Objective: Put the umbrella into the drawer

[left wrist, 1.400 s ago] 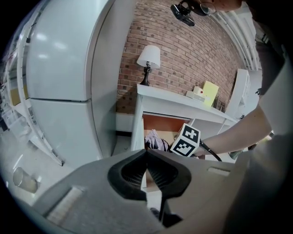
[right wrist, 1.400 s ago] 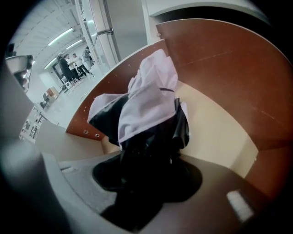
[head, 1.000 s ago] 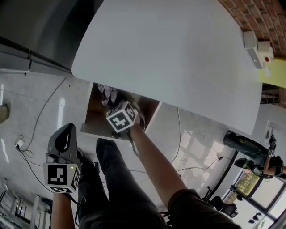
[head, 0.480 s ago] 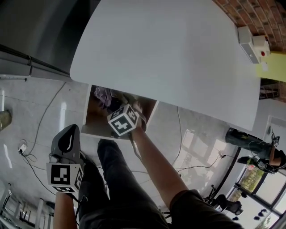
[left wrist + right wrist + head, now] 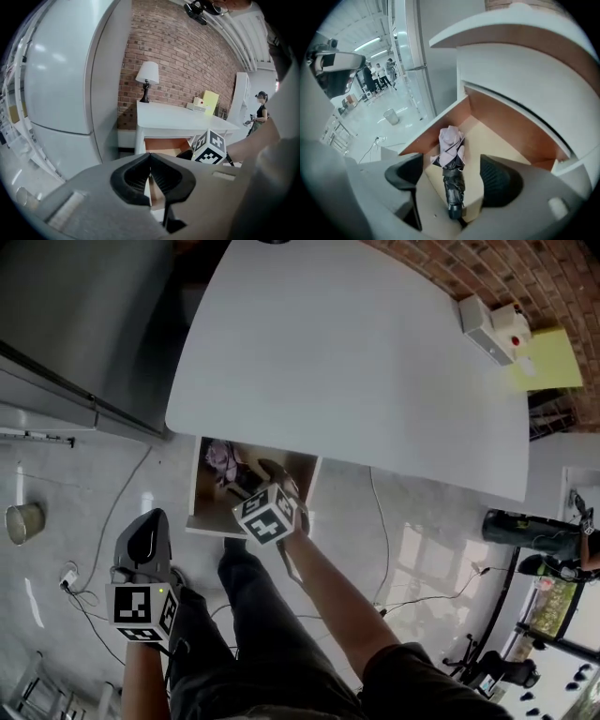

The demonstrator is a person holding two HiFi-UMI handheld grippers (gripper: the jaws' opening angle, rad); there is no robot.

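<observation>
The folded umbrella (image 5: 451,151), lilac cloth with a dark handle, lies inside the open wooden drawer (image 5: 497,140) under the white table (image 5: 356,362). In the head view the umbrella (image 5: 225,461) shows at the drawer's (image 5: 199,486) left side. My right gripper (image 5: 452,177) hovers above the umbrella with both pads well apart and touching nothing. Seen from the head, the right gripper (image 5: 272,501) sits over the drawer's front edge, with its marker cube on top. My left gripper (image 5: 143,526) hangs lower left over the floor, apart from the drawer. Its pads (image 5: 151,172) meet with nothing between them.
A tall grey fridge (image 5: 61,70) stands left of the table. A lamp (image 5: 148,75), a white box (image 5: 483,320) and a yellow sheet (image 5: 544,362) sit at the table's far end. Cables (image 5: 103,521) and a small bucket (image 5: 23,521) lie on the floor. The person's legs (image 5: 253,615) stand before the drawer.
My right gripper has drawn back from inside the drawer to its front edge, and more of the umbrella now shows lying in the drawer. The left gripper rose slightly.
</observation>
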